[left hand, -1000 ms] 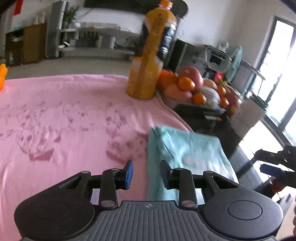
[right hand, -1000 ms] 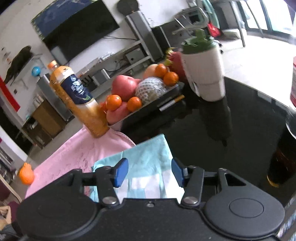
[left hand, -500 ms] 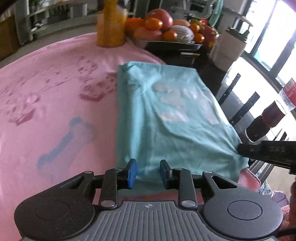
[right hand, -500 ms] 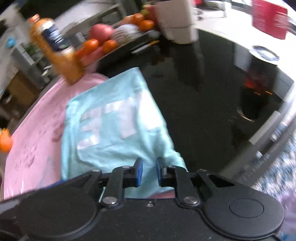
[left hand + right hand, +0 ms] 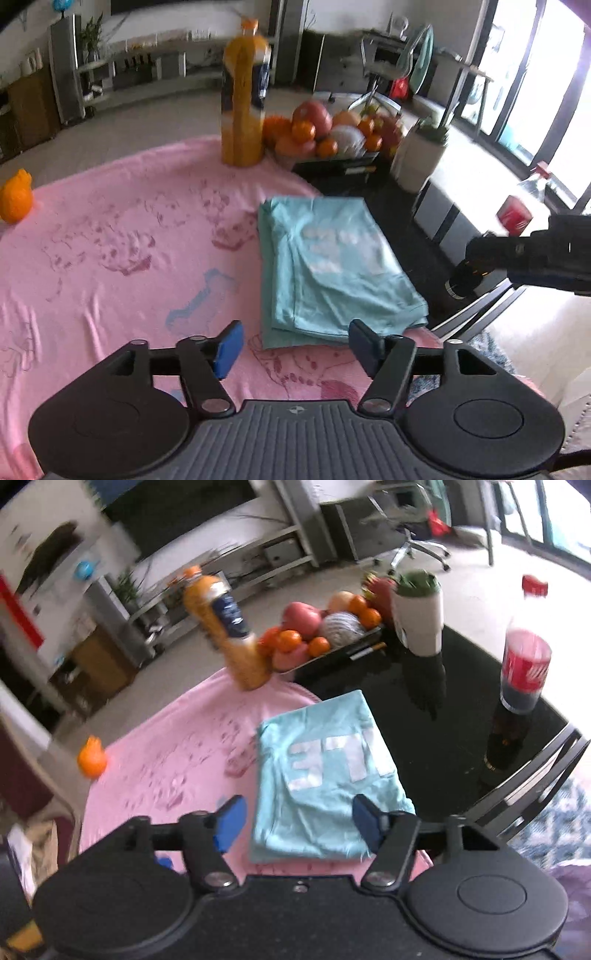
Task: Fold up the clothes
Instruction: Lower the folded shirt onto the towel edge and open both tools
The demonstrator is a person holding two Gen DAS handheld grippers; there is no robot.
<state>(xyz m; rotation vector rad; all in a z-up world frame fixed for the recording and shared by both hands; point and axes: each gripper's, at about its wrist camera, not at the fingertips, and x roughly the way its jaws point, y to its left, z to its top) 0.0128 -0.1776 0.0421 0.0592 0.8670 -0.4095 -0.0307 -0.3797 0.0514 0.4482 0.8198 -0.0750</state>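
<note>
Half a second ago both my tools were nearly pressed together at the teal shirt's (image 5: 332, 266) near hem. Now my left tool (image 5: 293, 345) and right tool (image 5: 295, 821) stand spread and empty, the shirt lying folded beside the fruit tray (image 5: 332, 653); that fold looks released.

Soft matt cloth was seen in the teal shirt (image 5: 317, 775) and pink blanket (image 5: 110, 251); the table (image 5: 443, 716) was glossy black.
</note>
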